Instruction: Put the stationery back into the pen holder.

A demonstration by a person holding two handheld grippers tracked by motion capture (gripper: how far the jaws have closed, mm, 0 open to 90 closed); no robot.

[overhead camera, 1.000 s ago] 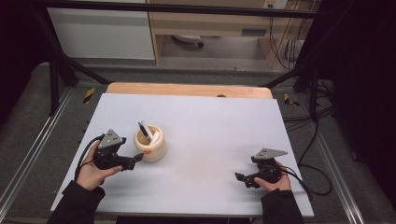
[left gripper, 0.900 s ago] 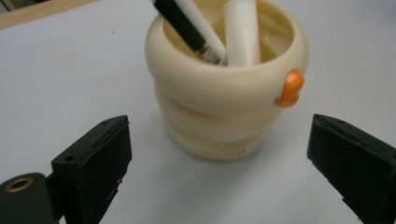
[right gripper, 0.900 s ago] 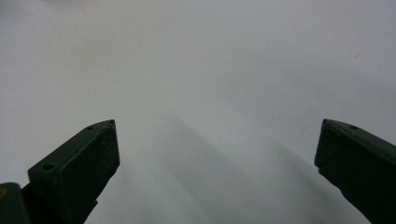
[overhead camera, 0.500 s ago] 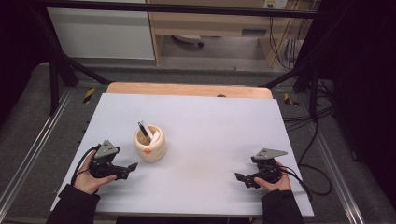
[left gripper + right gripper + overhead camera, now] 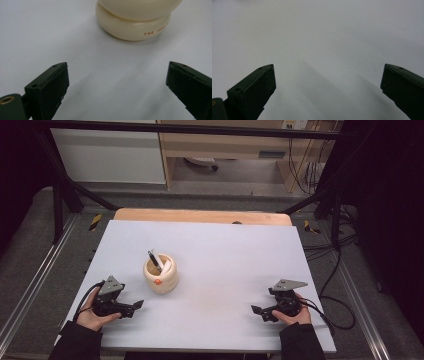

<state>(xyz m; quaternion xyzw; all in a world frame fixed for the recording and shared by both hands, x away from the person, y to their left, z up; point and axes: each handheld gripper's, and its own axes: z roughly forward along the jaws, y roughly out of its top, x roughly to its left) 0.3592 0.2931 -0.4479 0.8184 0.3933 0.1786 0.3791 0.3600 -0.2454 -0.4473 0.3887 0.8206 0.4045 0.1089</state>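
Cream pot [image 5: 160, 276] stood left of centre on tabletop [image 5: 230, 270], holding dark pen [image 5: 154, 260] and white item. Left claw [image 5: 136, 305] lower left, near pot, jaws wide, empty. Right claw [image 5: 255, 310] lower right, wide, empty.

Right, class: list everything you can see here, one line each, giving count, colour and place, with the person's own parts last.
Pot: one, cream, on the table's left half, red lettering low on its side.
Pens: two, one dark, one white, standing tilted in the pot.
Table: one, pale grey top, wooden far edge.
Cabinet: one, white, on the floor beyond the table.
Left claw: one, black, open, near the pot, apart from it.
Right claw: one, black, open, right near edge.
Hands: two, each holding a claw.
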